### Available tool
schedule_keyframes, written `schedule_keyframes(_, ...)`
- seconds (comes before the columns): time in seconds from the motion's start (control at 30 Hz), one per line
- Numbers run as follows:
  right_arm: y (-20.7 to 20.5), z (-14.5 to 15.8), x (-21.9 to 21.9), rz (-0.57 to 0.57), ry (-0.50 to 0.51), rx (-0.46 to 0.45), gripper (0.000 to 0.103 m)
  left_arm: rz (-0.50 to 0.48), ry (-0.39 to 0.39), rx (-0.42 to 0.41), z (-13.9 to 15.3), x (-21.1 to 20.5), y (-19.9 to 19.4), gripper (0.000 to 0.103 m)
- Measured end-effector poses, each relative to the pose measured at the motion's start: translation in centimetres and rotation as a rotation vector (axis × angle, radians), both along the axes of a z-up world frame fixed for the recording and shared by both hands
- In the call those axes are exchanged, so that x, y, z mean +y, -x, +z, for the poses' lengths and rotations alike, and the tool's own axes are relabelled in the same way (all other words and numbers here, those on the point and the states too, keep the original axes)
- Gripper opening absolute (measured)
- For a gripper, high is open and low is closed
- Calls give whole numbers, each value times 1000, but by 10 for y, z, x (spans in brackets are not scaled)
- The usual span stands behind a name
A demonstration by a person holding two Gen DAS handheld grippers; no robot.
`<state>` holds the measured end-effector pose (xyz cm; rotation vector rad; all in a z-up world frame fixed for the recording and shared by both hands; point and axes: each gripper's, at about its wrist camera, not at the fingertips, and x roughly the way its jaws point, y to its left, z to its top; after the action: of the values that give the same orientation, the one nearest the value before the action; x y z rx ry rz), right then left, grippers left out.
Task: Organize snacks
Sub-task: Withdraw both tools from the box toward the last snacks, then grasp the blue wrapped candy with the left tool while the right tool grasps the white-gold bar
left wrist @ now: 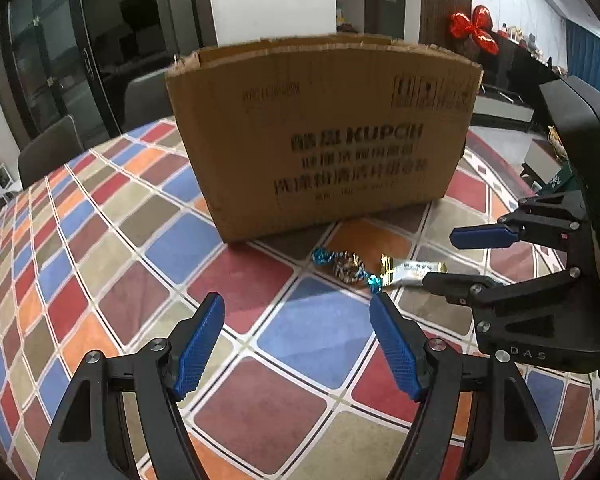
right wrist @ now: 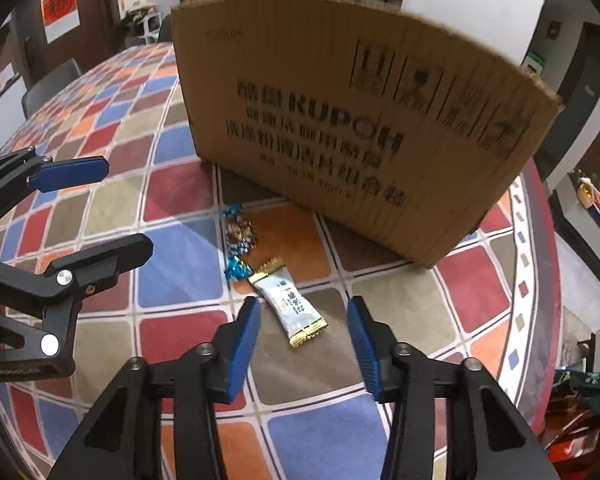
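Note:
A white snack bar with gold ends [right wrist: 290, 303] lies on the checkered tablecloth, in front of a brown cardboard box [right wrist: 352, 120]. A candy in a blue twisted foil wrapper [right wrist: 239, 240] lies just beyond it. My right gripper [right wrist: 304, 308] is open, its blue fingers either side of the bar's near end, above it. My left gripper [left wrist: 298, 304] is open and empty, short of the candy [left wrist: 346, 267] and the bar [left wrist: 414, 270]. The box [left wrist: 320, 136] stands behind them. The right gripper [left wrist: 440, 260] shows at the right edge of the left wrist view.
The table [left wrist: 100, 240] has a tablecloth of coloured squares. Dark chairs [left wrist: 48, 148] stand at its far left side. A red balloon bow [left wrist: 474, 26] hangs behind. The table's right edge [right wrist: 548, 280] curves near the box.

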<state>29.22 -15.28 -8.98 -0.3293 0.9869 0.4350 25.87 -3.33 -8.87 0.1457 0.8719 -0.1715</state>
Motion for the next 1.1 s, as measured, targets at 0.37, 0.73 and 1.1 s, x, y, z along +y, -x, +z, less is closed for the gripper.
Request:
schedule_keyframes(0.37,-16,-20,14,56,17,51,38,-2,45,49,-11,6,-11,74)
schedule_keyframes(0.73,-22,-30,13,3,-51,87,26,-28,85,64,-15,2,-18,69)
schedule_keyframes(1.1,-9,-20,-8,-185,-155,0,21,-35,108,81,-20,-6,-40,63)
